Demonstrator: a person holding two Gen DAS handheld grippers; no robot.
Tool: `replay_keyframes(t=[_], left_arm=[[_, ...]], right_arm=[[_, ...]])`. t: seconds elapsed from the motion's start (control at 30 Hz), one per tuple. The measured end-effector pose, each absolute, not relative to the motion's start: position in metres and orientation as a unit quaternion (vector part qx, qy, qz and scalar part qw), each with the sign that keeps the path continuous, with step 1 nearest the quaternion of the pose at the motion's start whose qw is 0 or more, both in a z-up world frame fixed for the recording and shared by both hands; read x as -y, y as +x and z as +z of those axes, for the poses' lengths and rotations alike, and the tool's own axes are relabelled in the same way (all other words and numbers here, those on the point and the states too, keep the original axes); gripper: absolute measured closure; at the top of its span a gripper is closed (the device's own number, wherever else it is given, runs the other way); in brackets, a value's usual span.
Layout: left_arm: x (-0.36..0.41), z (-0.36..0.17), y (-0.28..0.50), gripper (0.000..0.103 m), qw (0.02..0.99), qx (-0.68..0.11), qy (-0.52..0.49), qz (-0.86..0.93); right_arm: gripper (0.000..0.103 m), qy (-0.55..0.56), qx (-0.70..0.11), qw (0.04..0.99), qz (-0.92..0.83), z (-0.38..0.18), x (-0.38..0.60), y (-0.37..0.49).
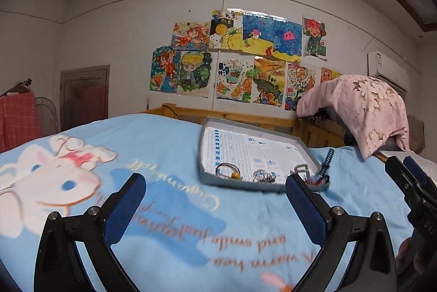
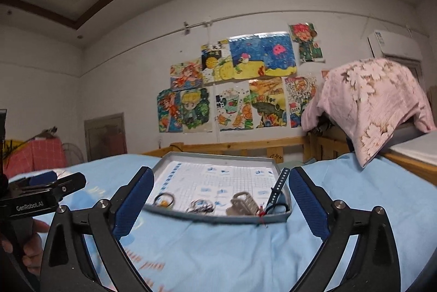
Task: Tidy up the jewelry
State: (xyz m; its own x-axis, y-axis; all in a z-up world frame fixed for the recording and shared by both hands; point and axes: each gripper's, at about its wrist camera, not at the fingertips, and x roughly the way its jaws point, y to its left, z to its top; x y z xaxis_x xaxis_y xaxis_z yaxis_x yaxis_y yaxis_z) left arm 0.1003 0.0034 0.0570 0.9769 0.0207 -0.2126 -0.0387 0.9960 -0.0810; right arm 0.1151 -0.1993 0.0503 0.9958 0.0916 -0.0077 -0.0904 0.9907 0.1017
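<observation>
The shallow grey cardboard tray [image 2: 215,155] on the light-blue blanket-covered bed [image 2: 341,210], frame centre, corrals the metal jewelry pieces [image 2: 200,206]. Left gripper [image 1: 215,196] and right gripper [image 2: 221,199] fingers gape wide, empty.

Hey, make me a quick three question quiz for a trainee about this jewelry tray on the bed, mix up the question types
1. True or false: the left gripper holds a ring.
2. What does the grey tray rest on? A. a wooden desk B. a light blue blanket C. the floor
3. Fill in: the dark strap leans against the tray's ____ wall, seen from the right wrist view.

Key:
1. False; its jaws stand open and empty.
2. B
3. right
</observation>
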Motion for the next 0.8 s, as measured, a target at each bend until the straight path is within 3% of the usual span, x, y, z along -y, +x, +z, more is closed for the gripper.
replay_keyframes(t=[0.4,0.8], left_arm=[[-0.022,0.041,0.043,0.000,0.993,-0.100,-0.060,0.006],[-0.015,0.024,0.044,0.000,0.993,-0.106,-0.043,-0.002]], right_arm=[[0.002,0.055,-0.019,0.998,0.033,0.048,0.194,0.029],[0.002,0.045,-0.065,0.997,0.022,0.025,0.195,0.035]])
